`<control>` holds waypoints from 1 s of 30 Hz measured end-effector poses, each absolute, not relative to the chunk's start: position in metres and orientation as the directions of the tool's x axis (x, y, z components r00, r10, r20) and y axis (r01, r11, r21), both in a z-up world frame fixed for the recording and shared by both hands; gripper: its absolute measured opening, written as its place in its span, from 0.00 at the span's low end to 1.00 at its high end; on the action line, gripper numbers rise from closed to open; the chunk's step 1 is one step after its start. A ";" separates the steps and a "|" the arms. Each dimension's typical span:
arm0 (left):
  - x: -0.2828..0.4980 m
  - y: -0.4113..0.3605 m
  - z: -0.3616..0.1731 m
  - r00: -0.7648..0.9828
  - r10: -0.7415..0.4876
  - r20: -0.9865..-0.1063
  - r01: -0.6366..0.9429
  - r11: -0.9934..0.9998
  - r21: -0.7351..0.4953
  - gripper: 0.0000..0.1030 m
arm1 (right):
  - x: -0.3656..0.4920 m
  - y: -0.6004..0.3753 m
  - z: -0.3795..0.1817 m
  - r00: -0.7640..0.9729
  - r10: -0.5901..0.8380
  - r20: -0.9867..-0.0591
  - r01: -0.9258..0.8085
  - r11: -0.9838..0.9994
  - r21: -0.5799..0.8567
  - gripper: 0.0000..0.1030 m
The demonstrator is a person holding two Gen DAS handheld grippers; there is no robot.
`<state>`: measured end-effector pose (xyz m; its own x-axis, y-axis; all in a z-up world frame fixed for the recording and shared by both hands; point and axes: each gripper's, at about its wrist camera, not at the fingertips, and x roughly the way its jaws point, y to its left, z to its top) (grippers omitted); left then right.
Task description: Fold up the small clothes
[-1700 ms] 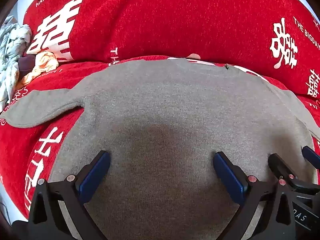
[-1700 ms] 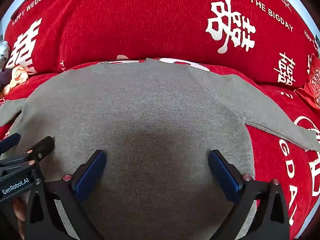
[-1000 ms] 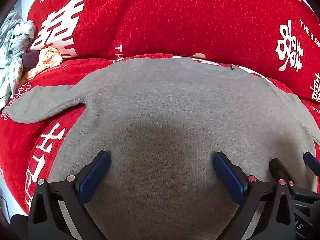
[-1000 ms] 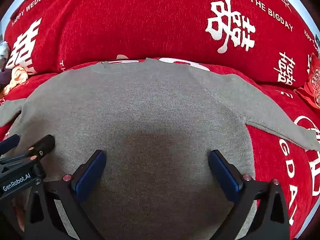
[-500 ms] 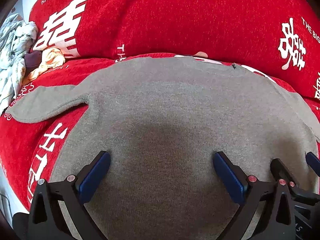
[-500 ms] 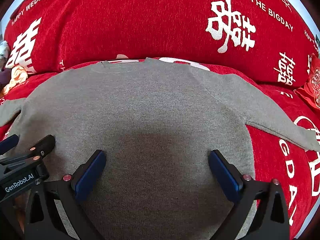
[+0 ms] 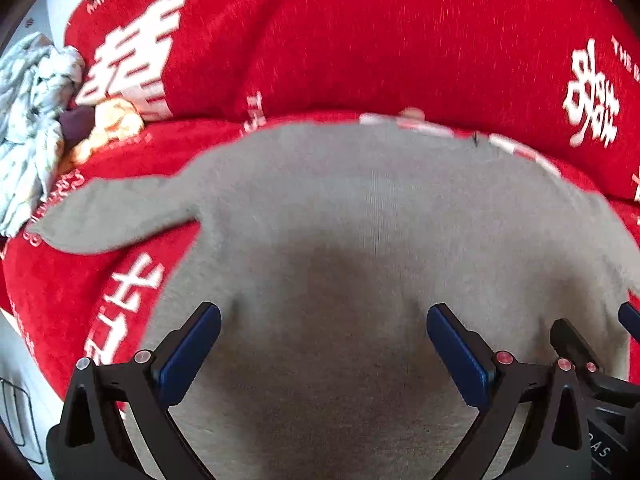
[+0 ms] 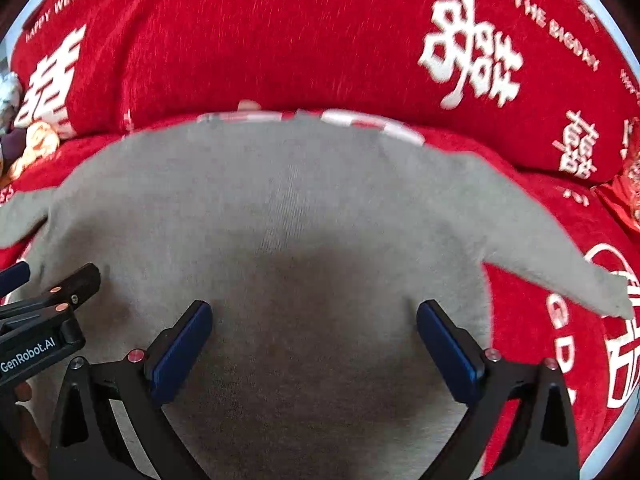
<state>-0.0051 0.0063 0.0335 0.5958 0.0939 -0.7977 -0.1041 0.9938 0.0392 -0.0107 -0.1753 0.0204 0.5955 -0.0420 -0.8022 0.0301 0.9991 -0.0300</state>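
Note:
A grey knit sweater (image 7: 360,216) (image 8: 288,208) lies flat on the red sofa seat, neckline toward the backrest. Its left sleeve (image 7: 104,216) sticks out to the left and its right sleeve (image 8: 552,256) slants out to the right. My left gripper (image 7: 320,340) hovers open over the sweater's lower body, blue pads wide apart. My right gripper (image 8: 312,336) is open too, just above the same lower body. Each gripper shows at the edge of the other's view: the right one (image 7: 592,344) and the left one (image 8: 48,300). Nothing is held.
The red sofa cover (image 7: 400,40) with white characters rises as a backrest behind the sweater. A heap of other clothes (image 7: 36,120) lies at the far left of the seat. A red patterned cushion (image 8: 628,188) sits at the far right.
Both views have shifted forward and slightly up over the sweater, with motion blur now. The sweater lies as before. Both grippers stay open.

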 end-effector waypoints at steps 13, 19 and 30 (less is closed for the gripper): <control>-0.012 -0.020 0.062 0.652 0.090 -0.753 -0.030 0.995 0.093 1.00 | -0.018 -0.190 0.048 0.660 -0.037 -0.751 0.061 0.998 0.004 0.99; -0.010 -0.037 0.069 0.652 0.081 -0.754 -0.014 0.995 0.094 1.00 | -0.025 -0.218 0.047 0.674 -0.054 -0.736 0.131 0.990 0.047 0.99; -0.005 -0.085 0.071 0.643 0.055 -0.764 0.060 0.991 0.122 1.00 | -0.030 -0.266 0.043 0.666 -0.103 -0.739 0.210 0.976 0.054 0.99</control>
<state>-0.0048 -0.0850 0.0713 0.6425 0.0547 -0.7643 0.0604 0.9907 0.1217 -0.0298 -0.2657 0.0432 0.6659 -0.1025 -0.7389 0.2105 0.9761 0.0543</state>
